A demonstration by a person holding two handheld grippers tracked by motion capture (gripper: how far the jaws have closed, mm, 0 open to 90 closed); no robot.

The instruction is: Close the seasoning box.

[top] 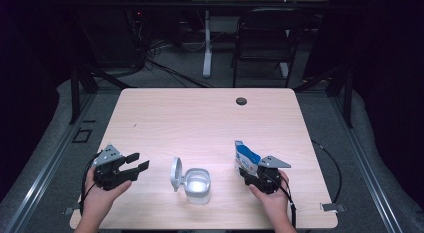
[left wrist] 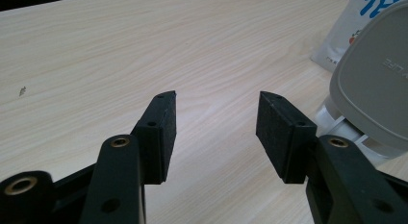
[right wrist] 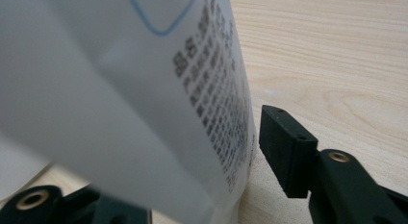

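The white and blue pouch point(top: 246, 158) stood upright on the desk point(top: 200, 118) at about 4 o'clock from the desk's middle, right at the right gripper point(top: 252, 174). In the right gripper view the pouch point(right wrist: 144, 104) sat between the fingers, the right finger point(right wrist: 284, 147) standing a little clear of its printed side, so the fingers were spread and not pinching it; the other finger was hidden behind the pouch. At 9 o'clock from the pouch, near the front edge, a clear container point(top: 197, 184) stood with its grey lid point(top: 175, 174) flipped up. Farther toward 9 o'clock the left gripper point(top: 136, 163) rested in the person's left hand point(top: 100, 195), its fingers point(left wrist: 161, 132) spread wide with bare desk between them
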